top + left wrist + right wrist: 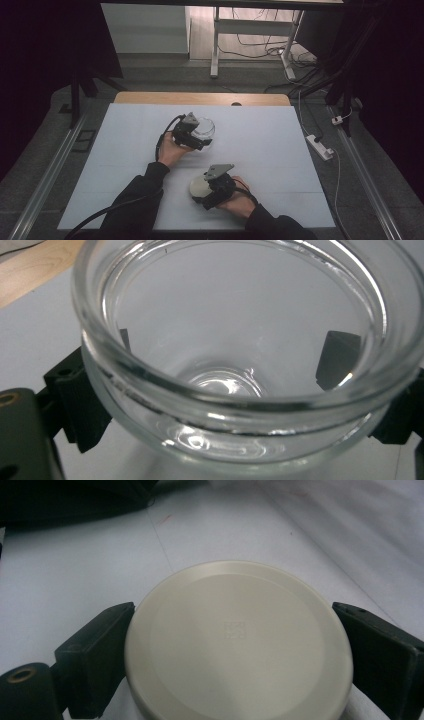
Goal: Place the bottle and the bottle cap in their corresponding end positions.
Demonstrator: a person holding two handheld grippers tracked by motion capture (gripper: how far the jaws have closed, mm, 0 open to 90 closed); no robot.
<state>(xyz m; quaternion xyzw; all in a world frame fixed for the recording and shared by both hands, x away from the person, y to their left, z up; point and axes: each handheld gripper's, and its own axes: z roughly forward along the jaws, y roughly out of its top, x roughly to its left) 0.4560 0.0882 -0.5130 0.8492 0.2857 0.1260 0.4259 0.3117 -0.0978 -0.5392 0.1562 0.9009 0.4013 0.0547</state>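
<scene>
Jaws of the left gripper (199,134) are being pressed against both sides of a glass jar (240,365), which is being held between them. A cream lid (235,640) is being clamped between the right gripper (210,192) jaws.

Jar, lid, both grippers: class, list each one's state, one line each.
Jar: open, empty, upright, held at its sides.
Lid: off the jar, flat, held at its edge.
Left gripper: shut on the jar.
Right gripper: shut on the lid.
</scene>
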